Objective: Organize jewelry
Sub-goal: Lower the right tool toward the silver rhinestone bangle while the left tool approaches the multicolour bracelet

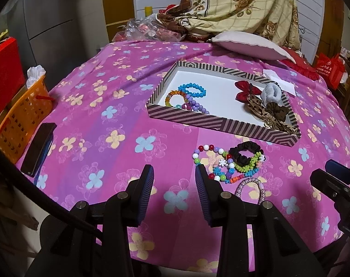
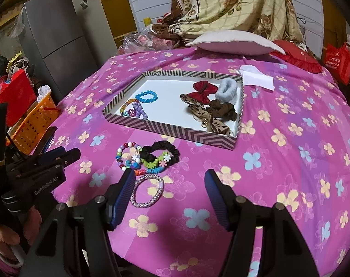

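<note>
The shallow rectangular box with brown-and-cream striped walls and a white floor (image 1: 223,122) is sitting on the pink cloth with blue and yellow flowers (image 1: 101,106), and everything here is placed by reference to that box. Beaded bracelets are already lying at its left end and fabric bows and scrunchies at its right end, so each loose piece probably belongs with its own kind.

On the near side of the box, a small heap is waiting: a black fabric scrunchie (image 2: 160,151) overlapping a bracelet of round multicoloured beads (image 2: 125,152), and, slightly nearer the cameras, a pink-and-white woven ring bracelet (image 2: 146,190) lying apart and flat.

The right gripper (image 2: 169,196) is hovering with its jaws spread wide and empty; the woven ring is lying just inside its left finger rather than centred. Shifting left before closing, and pinching only one side of the ring, would likely avoid dragging the heap.

The left gripper (image 1: 175,184) is also gaping and empty, the bead bracelet just beside its right finger.
</note>
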{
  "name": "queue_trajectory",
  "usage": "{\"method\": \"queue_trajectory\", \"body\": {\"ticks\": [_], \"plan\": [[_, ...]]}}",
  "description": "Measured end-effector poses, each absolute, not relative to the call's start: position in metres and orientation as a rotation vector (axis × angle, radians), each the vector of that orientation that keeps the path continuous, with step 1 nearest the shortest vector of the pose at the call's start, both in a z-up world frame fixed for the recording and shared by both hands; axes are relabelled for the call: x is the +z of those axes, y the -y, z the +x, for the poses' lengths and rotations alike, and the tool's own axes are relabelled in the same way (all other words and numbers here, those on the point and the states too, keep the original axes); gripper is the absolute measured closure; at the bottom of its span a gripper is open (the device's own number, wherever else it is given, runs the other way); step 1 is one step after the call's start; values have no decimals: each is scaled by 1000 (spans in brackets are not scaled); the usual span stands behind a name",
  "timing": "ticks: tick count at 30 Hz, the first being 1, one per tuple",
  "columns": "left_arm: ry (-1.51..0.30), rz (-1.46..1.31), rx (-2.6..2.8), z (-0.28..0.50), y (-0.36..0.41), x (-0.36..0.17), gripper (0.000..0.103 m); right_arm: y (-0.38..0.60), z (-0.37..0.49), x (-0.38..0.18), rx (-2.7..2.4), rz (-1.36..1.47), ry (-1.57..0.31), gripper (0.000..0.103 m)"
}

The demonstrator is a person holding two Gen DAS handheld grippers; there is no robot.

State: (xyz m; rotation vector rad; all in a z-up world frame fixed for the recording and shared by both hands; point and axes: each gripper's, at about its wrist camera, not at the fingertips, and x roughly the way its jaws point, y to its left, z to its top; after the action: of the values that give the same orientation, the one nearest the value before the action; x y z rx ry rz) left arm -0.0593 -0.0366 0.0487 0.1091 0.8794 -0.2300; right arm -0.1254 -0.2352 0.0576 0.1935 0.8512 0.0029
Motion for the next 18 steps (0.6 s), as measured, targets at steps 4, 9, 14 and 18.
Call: {"method": "queue_trajectory", "body": {"ticks": [4,9,14,18], "plan": [[-885,108,-230,-58,37,47,61,238,-125,55,-2,197,-858,37],[-909,88,-230,-54,34,42,61,243,-125,48,-12,194,-877,37],[-945,39,-227,-47,24,36,61,255,-129,30,-48,198,-918,37],[-984,-3,-214,-37,15,27,61,266,-128,17,-63,217,-947,37]]}}
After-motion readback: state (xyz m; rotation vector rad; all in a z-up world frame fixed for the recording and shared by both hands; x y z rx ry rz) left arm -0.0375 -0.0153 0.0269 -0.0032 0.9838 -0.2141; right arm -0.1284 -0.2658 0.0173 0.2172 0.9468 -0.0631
